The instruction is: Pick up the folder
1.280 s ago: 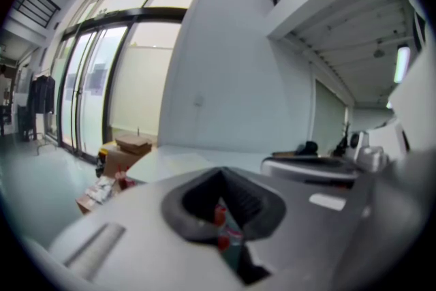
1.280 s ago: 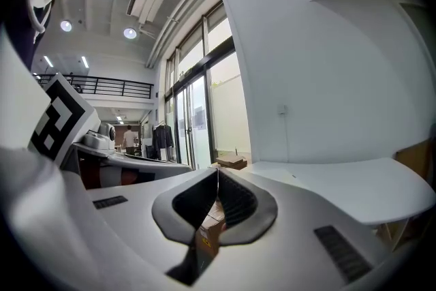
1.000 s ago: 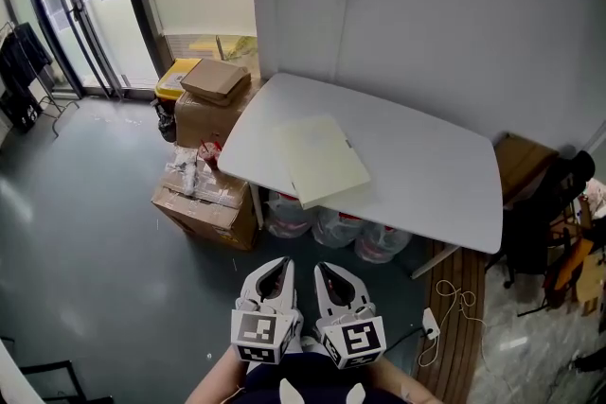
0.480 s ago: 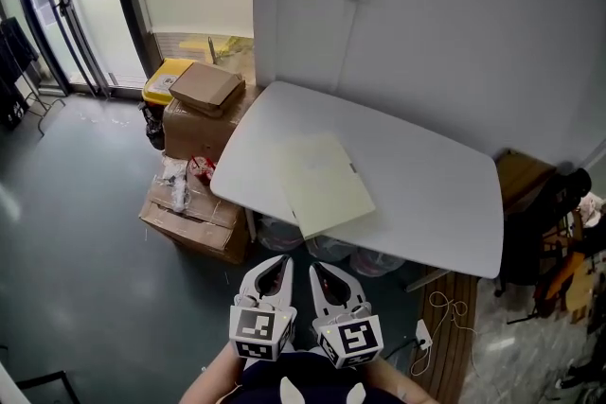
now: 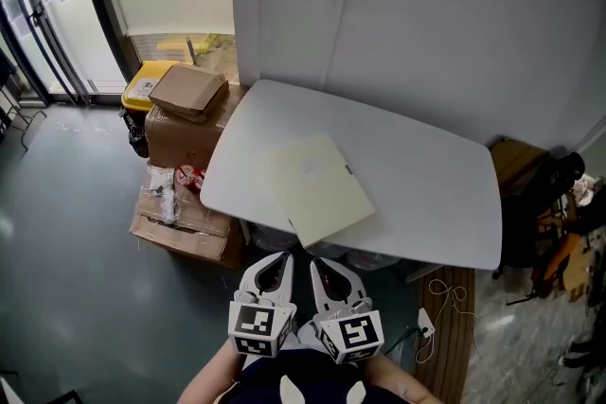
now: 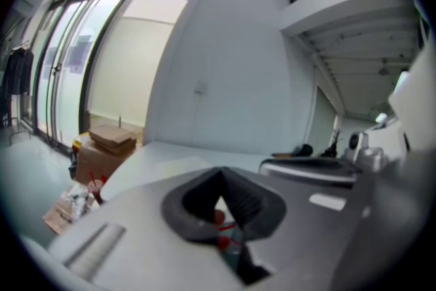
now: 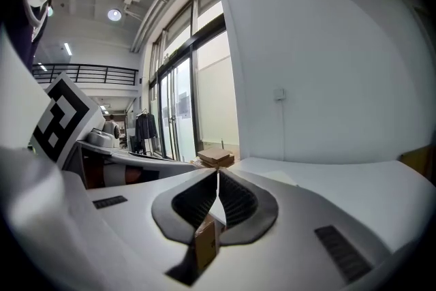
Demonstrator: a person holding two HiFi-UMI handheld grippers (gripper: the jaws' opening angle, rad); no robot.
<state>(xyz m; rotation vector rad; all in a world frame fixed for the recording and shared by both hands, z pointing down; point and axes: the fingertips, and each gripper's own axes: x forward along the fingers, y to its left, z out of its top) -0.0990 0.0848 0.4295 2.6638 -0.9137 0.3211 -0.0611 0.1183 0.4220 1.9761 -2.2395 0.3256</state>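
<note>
A pale cream folder (image 5: 317,186) lies flat on the white table (image 5: 426,194), with one corner jutting over the near edge. My left gripper (image 5: 281,257) and right gripper (image 5: 319,262) hover side by side just short of that edge, both shut and empty, tips pointing toward the folder's overhanging corner. In the left gripper view the folder (image 6: 174,163) shows faintly on the tabletop beyond the shut left gripper (image 6: 219,172). The right gripper (image 7: 218,172) shows its tips meeting, with the table (image 7: 327,177) ahead.
Stacked cardboard boxes (image 5: 185,123) and a yellow bin (image 5: 142,85) stand left of the table. Large water bottles (image 5: 360,258) sit under it. A dark chair (image 5: 544,213) and cables (image 5: 440,298) are at the right. A grey wall backs the table.
Both grippers and the camera have advanced toward the table; the folder and table edge now sit closer to the fingertips. The jaws stayed shut.
</note>
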